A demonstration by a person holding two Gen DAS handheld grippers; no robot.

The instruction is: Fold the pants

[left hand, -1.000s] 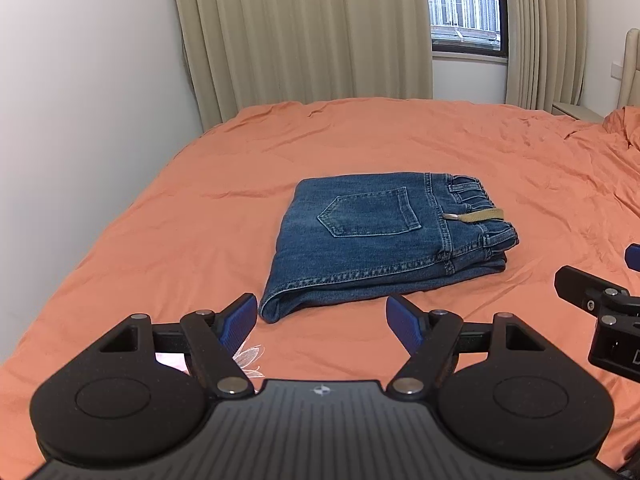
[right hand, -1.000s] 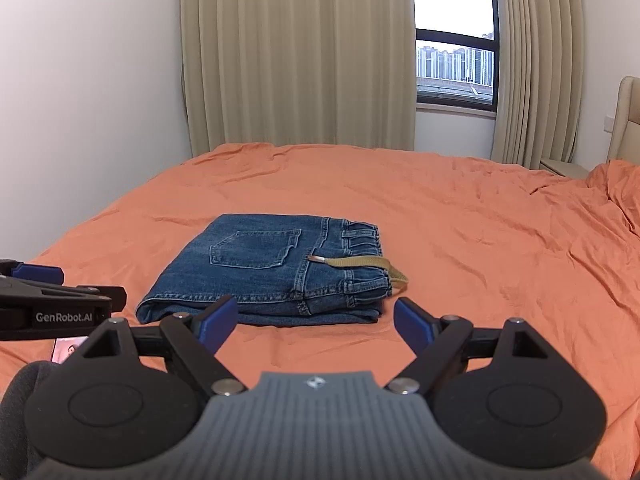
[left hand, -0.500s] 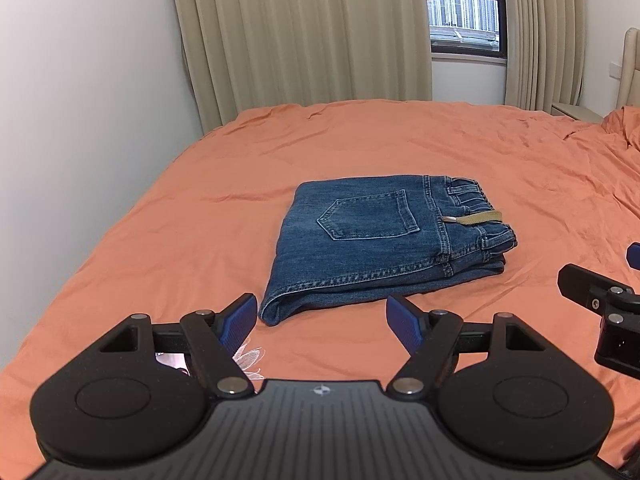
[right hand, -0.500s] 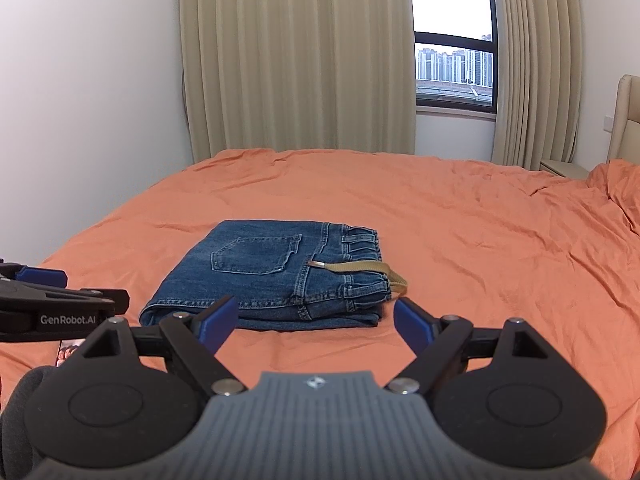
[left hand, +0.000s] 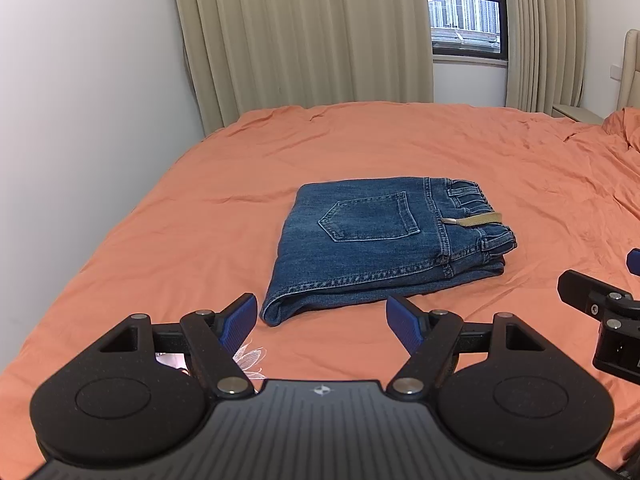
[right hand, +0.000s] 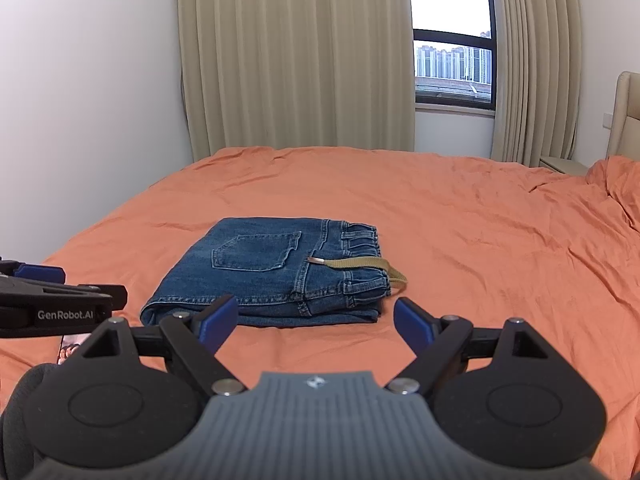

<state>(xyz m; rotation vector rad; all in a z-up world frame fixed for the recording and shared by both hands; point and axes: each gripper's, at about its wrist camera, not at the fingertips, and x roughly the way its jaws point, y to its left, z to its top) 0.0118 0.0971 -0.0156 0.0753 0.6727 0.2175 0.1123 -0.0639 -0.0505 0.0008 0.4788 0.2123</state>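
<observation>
- The folded blue jeans [left hand: 380, 240] lay flat on the orange bed sheet [left hand: 200, 208], just ahead of both grippers, with the back pocket up and the waistband turned to the right.
- The left gripper [left hand: 320, 322] hung with its jaws spread wide and held nothing; the near folded edge of the jeans was just in front of its tips.
- The right gripper [right hand: 316, 322] was also wide apart and empty, close before the near edge of the jeans [right hand: 272, 272].
- I judge the denim rather heavy and soft but thick, not slippery and not fragile; the stack has several layers, so it may slide apart if only the top layer is taken.
- The best hold seems the thick folded edge at the near left, or the waistband side.
- A khaki belt strap [right hand: 360, 266] stuck out at the waistband and could catch a finger.
- Nothing stood between the grippers and the jeans; beige curtains [right hand: 296, 56] and a window [right hand: 452, 60] were far behind.
</observation>
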